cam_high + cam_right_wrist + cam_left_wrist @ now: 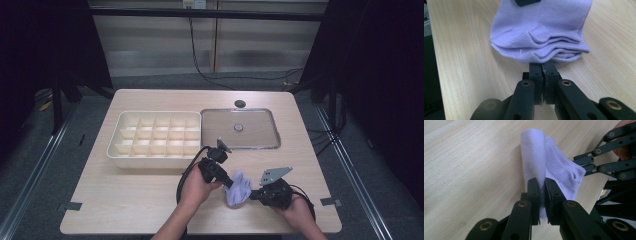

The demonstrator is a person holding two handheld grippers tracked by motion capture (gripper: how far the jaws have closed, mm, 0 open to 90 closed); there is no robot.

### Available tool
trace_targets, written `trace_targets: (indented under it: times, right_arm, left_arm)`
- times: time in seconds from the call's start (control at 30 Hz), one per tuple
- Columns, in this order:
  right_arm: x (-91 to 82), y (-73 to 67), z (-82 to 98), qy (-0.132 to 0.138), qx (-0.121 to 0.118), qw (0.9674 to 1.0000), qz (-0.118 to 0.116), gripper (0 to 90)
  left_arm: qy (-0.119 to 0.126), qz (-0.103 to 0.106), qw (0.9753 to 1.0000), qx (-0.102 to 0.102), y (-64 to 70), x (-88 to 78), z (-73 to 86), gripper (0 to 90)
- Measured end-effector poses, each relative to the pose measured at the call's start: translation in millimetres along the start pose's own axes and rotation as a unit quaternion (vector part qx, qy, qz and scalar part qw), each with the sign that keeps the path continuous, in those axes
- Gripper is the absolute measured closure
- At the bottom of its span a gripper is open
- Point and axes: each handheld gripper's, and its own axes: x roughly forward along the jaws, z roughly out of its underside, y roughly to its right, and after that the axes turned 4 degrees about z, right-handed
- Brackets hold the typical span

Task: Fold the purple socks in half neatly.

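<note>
One cream plastic organiser tray (155, 135), divided into a grid of small compartments, stands on the light wooden table (125, 195); every visible compartment is empty. One clear flat lid (240, 128) lies touching the tray's right side. One folded lavender knit sock (239, 189) is nearer the person than the tray, at the table's front edge. The left gripper (542, 185) is clamped on one end of the sock; the right gripper (542, 67) is clamped on the other.

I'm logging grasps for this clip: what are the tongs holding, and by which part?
Both hold the lilac sock. The left tongs pinch its folded fabric at one end; the right tongs are shut on the layered edge opposite.
</note>
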Motion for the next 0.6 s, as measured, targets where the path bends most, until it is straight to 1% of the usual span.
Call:
trace_targets:
  times: [0.07, 0.13, 0.17, 0.2, 0.27, 0.3, 0.37, 0.4, 0.5, 0.57, 0.6]
  right_arm:
    - [1.6, -0.3, -0.2, -0.002, -0.007, 1.0000, 0.002, 87.9]
    - [2.9, -1.2, -0.5, -0.003, -0.006, 1.0000, -0.003, 87.9]
    - [3.3, -1.9, -0.6, -0.004, -0.005, 1.0000, -0.002, 87.9]
    - [3.8, -1.7, -0.6, -0.007, -0.011, 0.9999, 0.000, 87.9]
    - [4.7, -2.6, -1.0, -0.006, -0.009, 0.9999, -0.001, 87.9]
    - [5.0, -2.4, -1.2, -0.005, -0.012, 0.9999, -0.002, 88.0]
    - [5.6, -2.8, -1.5, -0.007, -0.012, 0.9999, 0.003, 88.0]
    - [5.9, -3.2, -1.8, -0.007, -0.008, 0.9999, 0.001, 88.0]
    - [6.5, -3.4, -2.4, -0.006, -0.007, 1.0000, -0.002, 88.2]
    - [7.2, -3.0, -2.9, -0.006, -0.013, 0.9999, -0.002, 88.5]
    - [7.4, -3.3, -3.3, -0.006, -0.011, 0.9999, -0.001, 88.6]
  left_arm:
    - [-0.002, 0.001, 1.0000, 0.005, 2.8, -1.1, -0.2, 83.3]
    - [0.000, 0.002, 1.0000, 0.009, 4.5, -1.6, -0.8, 83.2]
    - [-0.003, 0.000, 0.9999, 0.012, 5.2, -2.1, -1.5, 83.2]
    - [-0.005, 0.001, 0.9999, 0.017, 5.3, -2.2, -2.0, 83.1]
    - [-0.004, 0.002, 0.9999, 0.013, 6.8, -1.3, -2.5, 83.1]
    - [-0.001, 0.004, 0.9999, 0.011, 8.1, -0.7, -2.8, 83.1]
    - [-0.004, 0.007, 0.9998, 0.018, 8.9, -0.1, -3.2, 83.2]
    - [-0.004, 0.007, 0.9998, 0.016, 10.0, 0.5, -3.4, 83.1]
    - [-0.007, 0.008, 0.9998, 0.018, 11.4, 1.6, -3.8, 83.1]
    - [-0.008, 0.009, 0.9997, 0.019, 11.9, 2.3, -4.1, 83.2]
    - [-0.007, 0.010, 0.9997, 0.019, 12.2, 2.6, -4.2, 83.2]
